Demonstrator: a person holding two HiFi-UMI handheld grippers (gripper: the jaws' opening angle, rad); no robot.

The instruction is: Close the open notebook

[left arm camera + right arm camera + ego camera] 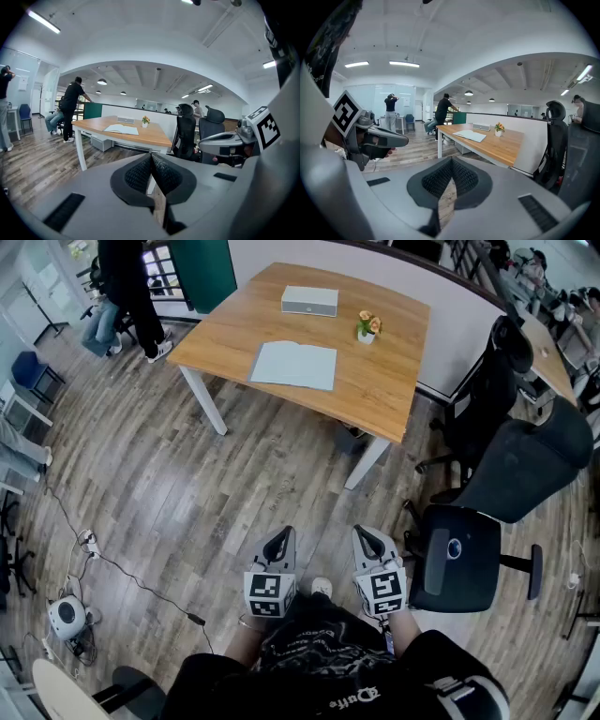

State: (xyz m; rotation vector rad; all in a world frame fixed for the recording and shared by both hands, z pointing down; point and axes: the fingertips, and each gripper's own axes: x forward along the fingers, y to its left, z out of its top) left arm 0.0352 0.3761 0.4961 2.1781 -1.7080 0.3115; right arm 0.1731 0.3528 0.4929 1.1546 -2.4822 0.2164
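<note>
Far off across the floor: open notebook (294,365), flat on the tabletop (384,395), near a small flower pot (367,328) and a grey box (309,300). Probably light, thin and floppy, with smooth pages apt to slide; best taken at 1 outer cover edge and folded over onto the other half. Long axis of the spread left to right in the head view, slightly tilted. Left hand-held gripper (281,540) and right hand-held gripper (367,538) both pressed together, pinching nothing.
</note>
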